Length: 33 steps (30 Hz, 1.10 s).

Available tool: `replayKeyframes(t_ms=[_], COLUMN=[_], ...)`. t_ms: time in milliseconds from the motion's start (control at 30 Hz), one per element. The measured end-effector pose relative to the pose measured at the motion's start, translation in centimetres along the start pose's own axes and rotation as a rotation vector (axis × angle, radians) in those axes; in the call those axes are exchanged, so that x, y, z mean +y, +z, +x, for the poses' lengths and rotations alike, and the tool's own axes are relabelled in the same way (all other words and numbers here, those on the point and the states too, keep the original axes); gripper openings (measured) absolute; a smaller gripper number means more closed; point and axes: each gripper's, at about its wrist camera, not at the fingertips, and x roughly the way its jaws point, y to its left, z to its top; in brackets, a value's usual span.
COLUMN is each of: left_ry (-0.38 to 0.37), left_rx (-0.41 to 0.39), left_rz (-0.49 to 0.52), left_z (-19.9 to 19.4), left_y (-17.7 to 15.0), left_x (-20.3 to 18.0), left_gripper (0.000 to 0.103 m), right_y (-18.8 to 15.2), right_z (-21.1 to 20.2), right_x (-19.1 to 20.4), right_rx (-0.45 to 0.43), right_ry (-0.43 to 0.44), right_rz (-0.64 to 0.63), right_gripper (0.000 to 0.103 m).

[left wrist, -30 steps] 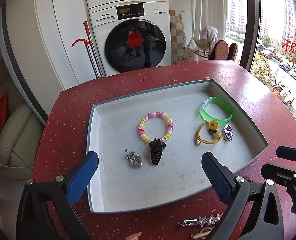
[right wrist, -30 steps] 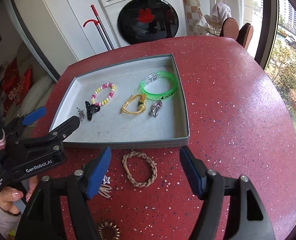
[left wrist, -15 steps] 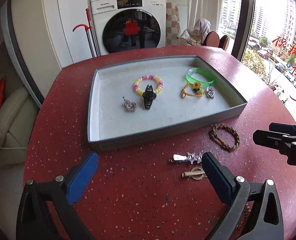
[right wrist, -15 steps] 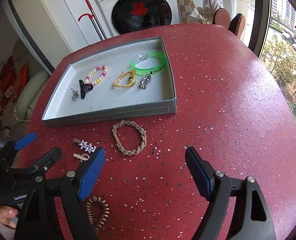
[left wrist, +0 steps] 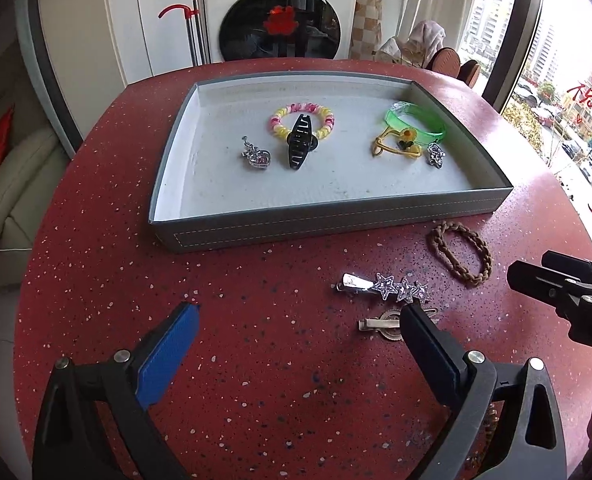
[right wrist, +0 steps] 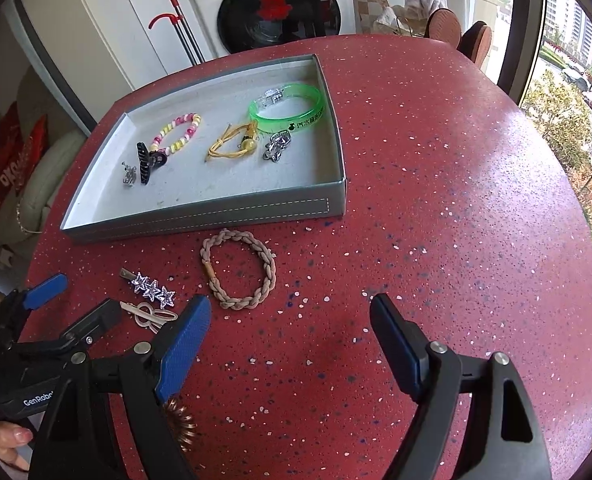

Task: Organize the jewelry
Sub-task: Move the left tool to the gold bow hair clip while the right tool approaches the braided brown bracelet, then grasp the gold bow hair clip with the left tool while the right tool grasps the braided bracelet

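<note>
A grey tray (left wrist: 336,222) (right wrist: 216,216) on the red table holds a pink-yellow bead bracelet (left wrist: 282,114), a black claw clip (left wrist: 298,142), a silver heart charm (left wrist: 257,156), a green bangle (left wrist: 420,118), a yellow cord bracelet (left wrist: 392,146) and a small silver charm (left wrist: 436,155). In front of the tray lie a braided brown bracelet (left wrist: 460,254) (right wrist: 238,274), a star hair clip (left wrist: 384,285) (right wrist: 150,286), a plain gold clip (left wrist: 380,323) (right wrist: 148,314) and a copper coil tie (right wrist: 180,424). My left gripper (left wrist: 296,344) is open and empty above the table. My right gripper (right wrist: 292,340) is open and empty.
The red speckled round table (right wrist: 456,200) drops off at its left and right edges. A washing machine (left wrist: 280,12) and a red-handled mop (left wrist: 190,24) stand behind it. Chairs (right wrist: 456,32) stand at the far right by the window.
Both grippers have pulled back from the tray toward the table's near side. The loose clips and braided bracelet have come into the left wrist view. Both stay open.
</note>
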Motion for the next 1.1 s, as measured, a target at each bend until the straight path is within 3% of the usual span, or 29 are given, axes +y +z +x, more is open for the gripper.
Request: replayKeyframes(t_ms=[200,400,567,633,733,800,867,933,1033,1100], left_ry=[-0.011,-0.023,-0.026,-0.029,-0.045,-0.057,-0.070,-0.090,-0.096,-0.110], left_rx=[0.001,0.006,-0.029,-0.036,-0.033,-0.029,-0.023,-0.020,-0.019,-0.015], left_rz=[0.013,0.058,0.188,0.262,0.342,0.384,0.407,0.423,0.452,0.473], left_z=[0.1,0.2,-0.3,-0.3,-0.2,-0.2,-0.1,-0.2,-0.2,-0.4], left_y=[-0.2,-0.5,-0.9,-1.0,-1.2,-1.3,-1.4,-1.5,-1.5,-1.7], left_x=[-0.4,-1.5,-2.9,-3.6,-4.4,-4.8,-5.0,-5.2,-5.6,-5.8], left_gripper=[0.103,0.101,0.101,0.091,0.088,0.080,0.078,0.068,0.067,0.056], right_y=[0.6,1.0,1.2,1.4,1.5,1.5,1.3,1.3,1.2,1.1], right_z=[1.3,2.1,2.5,2.6,2.7,2.8,2.8,2.7,2.5,2.4], right_x=[0.5,1.0,1.3,1.5,1.9,2.2,2.4,2.4,2.2,2.0], right_rx=[0.012,0.015,0.017,0.017,0.018,0.018,0.017,0.017,0.021,0.022], right_ry=[-0.005,-0.018,-0.033,-0.038,-0.064,-0.091,-0.094,-0.100,-0.098,-0.097], right_rz=[-0.022,-0.056,-0.093,-0.105,-0.141,-0.172,-0.189,-0.187,-0.181,-0.179], right_gripper=[0.073,0.071,0.066,0.062,0.054,0.049,0.037,0.025,0.012,0.009])
